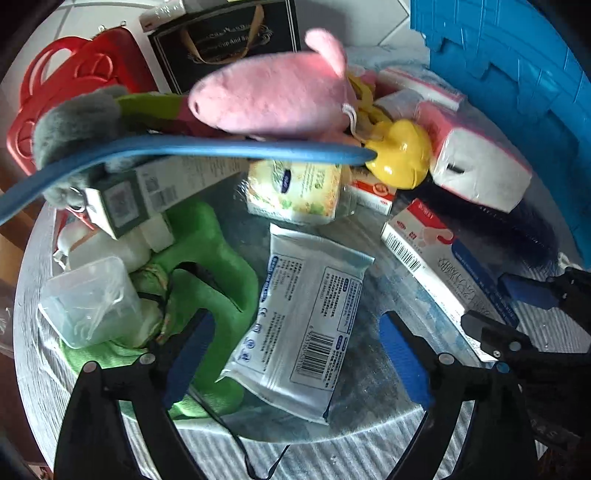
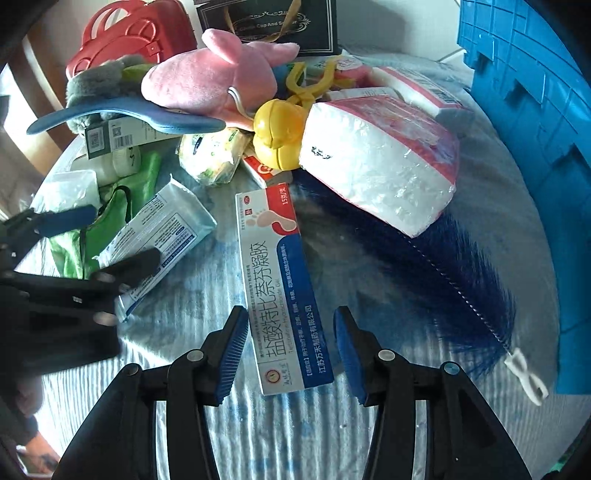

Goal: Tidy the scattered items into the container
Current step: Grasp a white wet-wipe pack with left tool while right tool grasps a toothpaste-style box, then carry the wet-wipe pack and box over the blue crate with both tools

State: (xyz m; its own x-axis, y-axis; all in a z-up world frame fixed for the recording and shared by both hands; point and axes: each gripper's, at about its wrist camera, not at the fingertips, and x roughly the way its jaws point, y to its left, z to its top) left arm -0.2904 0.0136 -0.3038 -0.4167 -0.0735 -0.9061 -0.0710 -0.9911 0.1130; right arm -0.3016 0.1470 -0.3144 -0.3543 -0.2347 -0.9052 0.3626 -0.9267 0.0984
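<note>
Looking down both wrist views, the worktop [image 2: 207, 424] carried a crowded heap of items beside a blue crate [image 2: 535, 110] at the right edge.

Left gripper [image 1: 295, 354]: jaws spread wide, nothing pinched. A white-and-blue sachet pack [image 1: 306, 321] with a barcode, CE mark and small unreadable print lay flat between the blue pads, not touched by them. A green plush toy [image 1: 218, 266] lay just beside its left finger.

Right gripper [image 2: 290, 354]: jaws partly spread, pads standing either side of the near end of a long ointment carton [image 2: 277, 288] without visibly pressing it. Carton print read "Terbinafine Hydrochloride Gel" and "15克/支", with large Chinese characters, a footprint graphic and a red-and-blue band. It lay flat on the worktop, outside the crate.

Other writing: a black gift bag [image 2: 280, 26] at the back read "Coffee Cup And S…", the rest hidden. A grey box [image 2: 110, 138] under a blue shoe insole [image 2: 122, 114] bore QR codes and a barcode.

Also noted: pink plush toy [image 2: 207, 81], yellow plastic ball toy [image 2: 279, 133], wrapped tissue pack [image 2: 380, 166], dark blue bottle brush [image 2: 443, 277], red case [image 2: 129, 33]. None of these were in the crate.
</note>
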